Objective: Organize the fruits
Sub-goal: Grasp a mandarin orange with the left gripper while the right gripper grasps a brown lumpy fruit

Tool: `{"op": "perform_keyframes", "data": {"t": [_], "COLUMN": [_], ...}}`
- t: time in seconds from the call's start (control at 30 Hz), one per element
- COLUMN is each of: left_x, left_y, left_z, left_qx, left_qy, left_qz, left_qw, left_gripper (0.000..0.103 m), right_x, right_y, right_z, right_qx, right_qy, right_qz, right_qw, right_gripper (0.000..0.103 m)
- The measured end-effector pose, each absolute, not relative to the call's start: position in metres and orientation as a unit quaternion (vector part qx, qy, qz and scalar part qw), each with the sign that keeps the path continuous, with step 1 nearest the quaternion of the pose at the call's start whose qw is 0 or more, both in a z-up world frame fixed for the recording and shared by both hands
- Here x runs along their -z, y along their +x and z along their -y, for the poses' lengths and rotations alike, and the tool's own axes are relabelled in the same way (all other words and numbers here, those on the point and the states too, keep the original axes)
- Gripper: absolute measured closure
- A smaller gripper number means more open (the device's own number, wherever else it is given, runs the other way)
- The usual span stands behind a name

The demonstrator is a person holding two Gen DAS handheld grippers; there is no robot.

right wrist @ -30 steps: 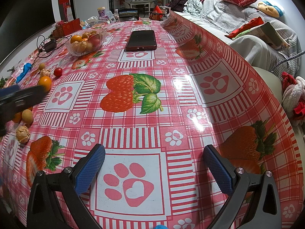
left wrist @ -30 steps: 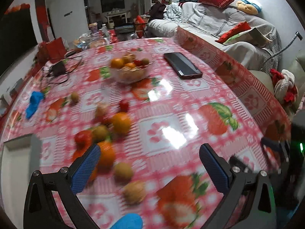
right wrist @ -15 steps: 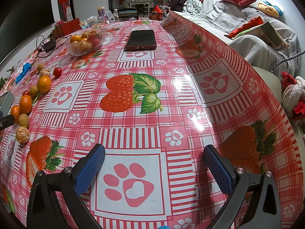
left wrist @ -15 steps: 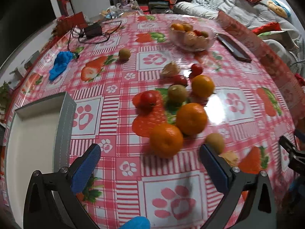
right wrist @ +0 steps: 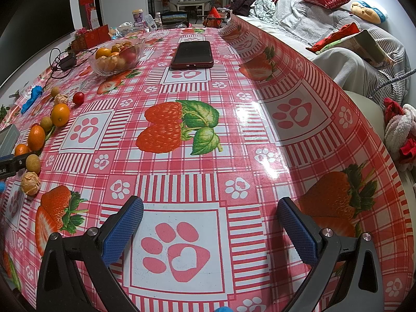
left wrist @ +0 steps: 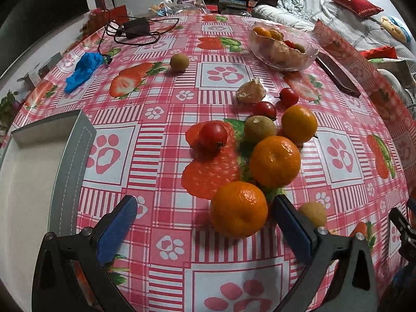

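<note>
1. Glossy plastic covers the table (right wrist: 234,130), a red-and-white check printed with strawberries and paw prints, shiny enough to throw back the lamp glare.
2. Only the left wrist view shows the grey tray (left wrist: 70,161) with its stitched rim, lying at the left edge of the table, and the left gripper (left wrist: 205,223) with its blue ribbed pads spread wide and holding nothing.
3. Just ahead of that gripper sits the nearest orange (left wrist: 239,209), round and dimpled, lying between the fingers' line and close to the right pad (whether it touches is unclear); a second orange (left wrist: 275,165) and a third orange (left wrist: 299,124) sit behind it, with a fuzzy kiwi (left wrist: 260,129) and a smooth tomato (left wrist: 213,135) in the same cluster.
4. A lone kiwi (left wrist: 179,62) lies well apart, up near the crumpled blue cloth (left wrist: 83,70).
5. Both views show the clear glass bowl (left wrist: 284,52) already holding fruit.
6. Only the right wrist view shows the dark phone (right wrist: 193,54) face-on, flat and rectangular, beside the bowl.
7. The right gripper (right wrist: 210,226) hovers over bare tablecloth, fingers wide apart and empty, with the fruit cluster far off at its left edge.
</note>
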State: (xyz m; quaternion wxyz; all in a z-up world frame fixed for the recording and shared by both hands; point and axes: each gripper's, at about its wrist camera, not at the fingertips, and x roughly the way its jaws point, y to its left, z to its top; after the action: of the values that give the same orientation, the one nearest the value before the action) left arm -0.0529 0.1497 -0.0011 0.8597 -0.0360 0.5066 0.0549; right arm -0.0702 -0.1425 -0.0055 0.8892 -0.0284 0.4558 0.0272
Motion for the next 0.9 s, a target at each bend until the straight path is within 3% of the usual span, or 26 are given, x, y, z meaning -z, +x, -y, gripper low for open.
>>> {"op": "perform_keyframes", "data": {"t": [0.13,0.23,0.33,0.53,0.57,0.6,0.67,0.7,0.73,0.77,0.8,0.9], "left_x": [0.000,0.000,-0.003,-0.010,-0.011,-0.011,-0.012,-0.012,-0.013,-0.013,-0.013,-0.016], "left_y": [-0.048,-0.049,-0.050,-0.052,-0.053,-0.054,-0.057,-0.059,-0.061,-0.064,-0.068,-0.082], "left_z": [-0.149,-0.149,-0.146,-0.150,-0.152,-0.153,-0.156,-0.158,-0.160,-0.161,-0.162,-0.167], "left_qx": [-0.053,-0.051,-0.041,-0.030,-0.029,-0.029,-0.025,-0.022,-0.021,-0.019,-0.016,-0.007], "left_qy": [-0.035,-0.033,-0.024,-0.020,-0.020,-0.017,-0.015,-0.020,-0.025,-0.030,-0.036,-0.051], "left_qz": [-0.521,-0.517,-0.513,-0.509,-0.507,-0.505,-0.503,-0.504,-0.505,-0.506,-0.507,-0.506], "left_qw": [0.851,0.854,0.857,0.860,0.861,0.863,0.864,0.863,0.862,0.862,0.861,0.861], "left_gripper": [0.000,0.001,0.010,0.044,0.053,0.062,0.068,0.068,0.068,0.068,0.068,0.068], "right_x": [0.004,-0.007,-0.017,-0.012,-0.010,-0.005,-0.005,-0.006,-0.006,-0.006,-0.007,-0.009], "right_y": [-0.070,-0.077,-0.082,-0.081,-0.078,-0.075,-0.075,-0.077,-0.076,-0.077,-0.076,-0.075], "right_z": [0.131,0.098,0.048,-0.022,-0.027,-0.032,-0.037,-0.041,-0.042,-0.040,-0.038,-0.025], "right_qx": [-0.017,-0.113,-0.173,-0.229,-0.230,-0.233,-0.218,-0.218,-0.219,-0.225,-0.229,-0.230], "right_qy": [-0.012,0.017,-0.020,-0.074,-0.074,-0.071,-0.087,-0.096,-0.100,-0.097,-0.089,-0.057], "right_qz": [-0.479,-0.476,-0.461,-0.454,-0.458,-0.466,-0.459,-0.456,-0.455,-0.457,-0.462,-0.473], "right_qw": [0.877,0.872,0.870,0.858,0.855,0.851,0.857,0.857,0.857,0.855,0.852,0.848], "right_gripper": [0.000,0.000,0.000,0.000,0.002,0.014,0.026,0.043,0.051,0.069,0.074,0.074]}}
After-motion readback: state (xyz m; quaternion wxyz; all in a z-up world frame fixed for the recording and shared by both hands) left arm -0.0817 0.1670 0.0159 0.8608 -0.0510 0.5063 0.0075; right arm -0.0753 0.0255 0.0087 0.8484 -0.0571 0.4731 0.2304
